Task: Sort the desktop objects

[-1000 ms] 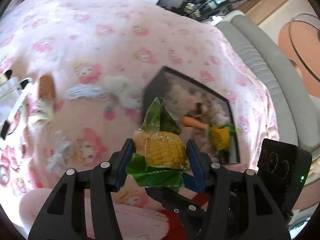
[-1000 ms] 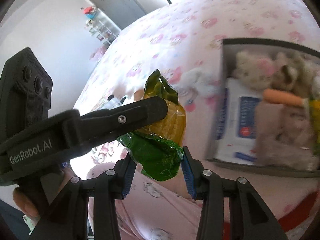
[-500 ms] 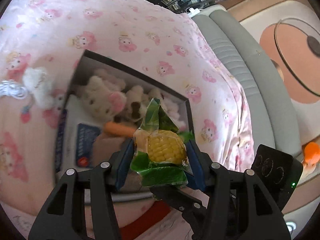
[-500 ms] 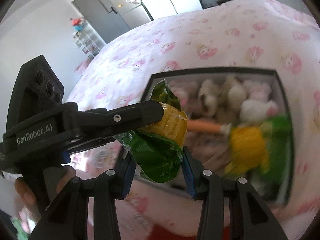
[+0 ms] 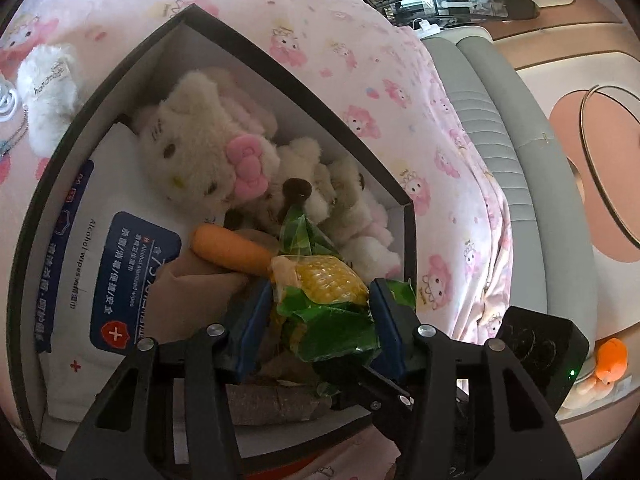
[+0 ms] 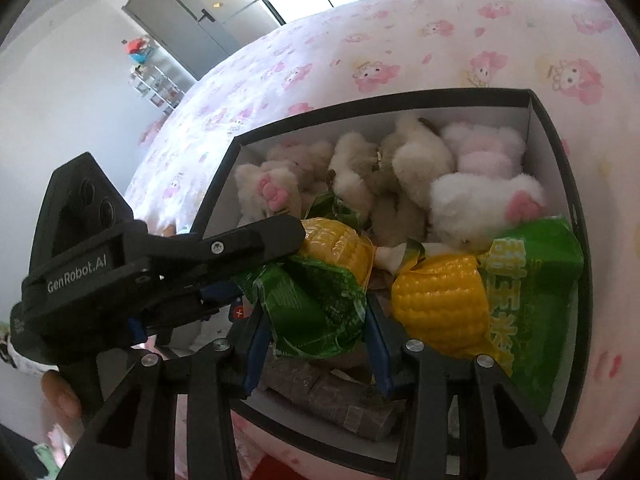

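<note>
Plush toys (image 5: 208,152), a carrot (image 5: 230,250), a wipes pack (image 5: 92,264) and packaged corn (image 6: 444,304) fill the black box (image 6: 560,152) mid-frame. Both the left gripper (image 5: 320,312), its jaws having just closed a little, and the right gripper (image 6: 316,328) clamp one corn packet (image 5: 324,300) over it, on pink bedding (image 5: 360,60).

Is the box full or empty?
Nearly full: the box holds plush toys, a wipes pack, a carrot and a corn pack.

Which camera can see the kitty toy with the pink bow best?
The left wrist view. The kitty plush fills the middle of the box, face and bow clear. In the right wrist view it is smaller, with the left gripper crossing just below it.
</note>
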Motion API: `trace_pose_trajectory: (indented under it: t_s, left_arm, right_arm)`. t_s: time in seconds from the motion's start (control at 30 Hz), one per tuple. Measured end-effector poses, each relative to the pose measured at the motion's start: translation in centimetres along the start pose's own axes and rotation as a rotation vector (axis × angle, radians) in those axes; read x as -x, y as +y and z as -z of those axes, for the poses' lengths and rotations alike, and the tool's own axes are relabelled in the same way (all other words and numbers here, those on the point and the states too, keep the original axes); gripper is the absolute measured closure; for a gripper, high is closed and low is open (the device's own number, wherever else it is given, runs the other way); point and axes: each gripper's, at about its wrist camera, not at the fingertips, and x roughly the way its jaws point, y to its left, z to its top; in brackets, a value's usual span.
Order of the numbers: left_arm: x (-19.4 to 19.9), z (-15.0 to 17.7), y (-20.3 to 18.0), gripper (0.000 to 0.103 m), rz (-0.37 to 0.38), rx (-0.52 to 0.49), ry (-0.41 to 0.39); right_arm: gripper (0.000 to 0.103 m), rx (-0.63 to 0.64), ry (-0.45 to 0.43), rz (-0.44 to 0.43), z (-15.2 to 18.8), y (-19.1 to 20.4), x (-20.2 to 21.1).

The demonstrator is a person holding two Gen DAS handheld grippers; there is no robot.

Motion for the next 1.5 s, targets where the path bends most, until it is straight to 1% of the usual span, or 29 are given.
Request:
trace_pose_trajectory:
  t_s: [0.17, 0.27, 0.37, 0.4, 0.43, 0.5, 0.53, 0.6, 0.63, 0.67, 0.7, 0.73, 0.8, 0.87, 0.93, 0.97, 1.0, 1.07, 1.13, 1.17, 1.2, 1.23, 1.27, 1.33, 1.37, 1.4, 1.43, 1.47, 1.5]
  left_arm:
    - [0.2, 0.1, 0.4, 0.051, -0.049, -0.001, 0.010]
    - [0.4, 0.4, 0.3, 0.051, -0.074, -0.027, 0.013]
    - [0.5, 0.5, -0.5, 0.047, -0.132, -0.075, 0.018]
    - [0.5, 0.6, -0.7, 0.043, -0.149, -0.086, 0.018]
    - [0.6, 0.6, -1.1, 0.041, -0.183, -0.107, 0.021]
    - [0.7, 0.4, -1.4, 0.039, -0.219, -0.128, 0.016]
    - [1.0, 0.3, -1.5, 0.040, -0.262, -0.139, 0.007]
    - [1.2, 0.1, -1.6, 0.043, -0.376, -0.167, 0.001]
    - [1.4, -0.1, -1.5, 0.044, -0.412, -0.178, 0.001]
    - [1.6, -0.2, -1.5, 0.049, -0.412, -0.179, 0.007]
    - [1.8, -0.2, -1.2, 0.053, -0.408, -0.179, 0.017]
    - [2.0, -0.2, -1.2, 0.054, -0.409, -0.185, 0.022]
    - [2.5, 0.0, -1.4, 0.054, -0.408, -0.199, 0.003]
    - [2.9, 0.1, -1.3, 0.054, -0.353, -0.180, -0.004]
    - [2.8, 0.0, -1.0, 0.054, -0.252, -0.135, 0.009]
    - [2.7, -0.2, -1.0, 0.054, -0.218, -0.115, 0.016]
    - [2.4, -0.3, -1.0, 0.054, -0.198, -0.101, 0.026]
    - [1.8, -0.4, -1.0, 0.054, -0.189, -0.097, 0.054]
    - [0.9, -0.1, -1.3, 0.054, -0.197, -0.129, 0.087]
    - [0.5, 0.2, -1.5, 0.053, -0.209, -0.144, 0.110]
    - [-0.1, 0.7, -1.6, 0.053, -0.237, -0.162, 0.149]
    - [-0.2, 1.1, -1.6, 0.052, -0.253, -0.171, 0.160]
    - [-0.1, 1.2, -1.5, 0.049, -0.253, -0.171, 0.160]
    - [0.2, 1.1, -1.0, 0.047, -0.217, -0.138, 0.174]
    - [0.2, 0.9, -0.6, 0.047, -0.185, -0.113, 0.190]
    - [0.2, 0.8, -0.1, 0.046, -0.125, -0.078, 0.217]
    - [0.3, 0.7, 0.3, 0.045, -0.095, -0.060, 0.232]
    - [0.6, 0.7, 0.4, 0.045, -0.087, -0.053, 0.237]
    - [0.8, 0.7, 0.4, 0.045, -0.088, -0.052, 0.237]
  right_arm:
    - [0.064, 0.024, 0.024, 0.010, 0.1, 0.1, -1.0]
    - [0.064, 0.038, 0.048, 0.026, 0.4, 0.1, -1.2]
    - [0.064, 0.056, 0.054, 0.045, 0.6, 0.4, -1.1]
    - [0.064, 0.058, 0.058, 0.045, 0.7, 0.3, -0.9]
    - [0.064, 0.057, 0.060, 0.042, 0.8, 0.3, -0.9]
    - [0.064, 0.054, 0.061, 0.034, 0.8, 0.0, -0.6]
    - [0.064, 0.053, 0.059, 0.033, 0.9, -0.1, -0.3]
    - [0.064, 0.043, 0.045, 0.030, 0.9, -0.5, 0.6]
    - [0.064, 0.031, 0.040, 0.027, 1.0, -0.8, 0.9]
    - [0.064, 0.011, 0.039, 0.016, 0.9, -1.3, 1.2]
    - [0.064, -0.025, 0.040, -0.014, 0.9, -1.8, 1.4]
    - [0.064, -0.046, 0.040, -0.030, 0.8, -2.1, 1.4]
    - [0.064, -0.053, 0.042, -0.037, 0.7, -2.2, 1.4]
    - [0.064, -0.046, 0.047, -0.046, 0.7, -2.0, 1.5]
    - [0.064, -0.063, 0.064, -0.105, 0.8, -2.3, 1.5]
    - [0.064, -0.084, 0.077, -0.139, 0.8, -2.7, 1.5]
    - [0.064, -0.102, 0.082, -0.153, 0.8, -3.0, 1.5]
    - [0.064, -0.125, 0.085, -0.163, 0.9, -3.5, 1.6]
    - [0.064, -0.107, 0.095, -0.154, 1.1, -3.3, 1.7]
    - [0.064, -0.077, 0.103, -0.137, 1.3, -2.9, 1.6]
    - [0.062, -0.037, 0.120, -0.107, 1.5, -2.3, 1.5]
    - [0.062, 0.003, 0.142, -0.071, 1.9, -1.8, 1.2]
    - [0.062, 0.028, 0.152, -0.045, 2.1, -1.4, 1.0]
    - [0.062, 0.039, 0.149, -0.042, 2.3, -1.3, 1.2]
    - [0.062, 0.021, 0.147, -0.049, 2.2, -1.6, 1.4]
    - [0.061, -0.018, 0.142, -0.039, 2.1, -2.3, 1.6]
    - [0.057, -0.050, 0.135, -0.046, 2.1, -2.9, 1.9]
    - [0.057, -0.082, 0.131, -0.081, 2.2, -3.5, 2.2]
    - [0.057, -0.113, 0.127, -0.150, 2.2, -4.1, 2.7]
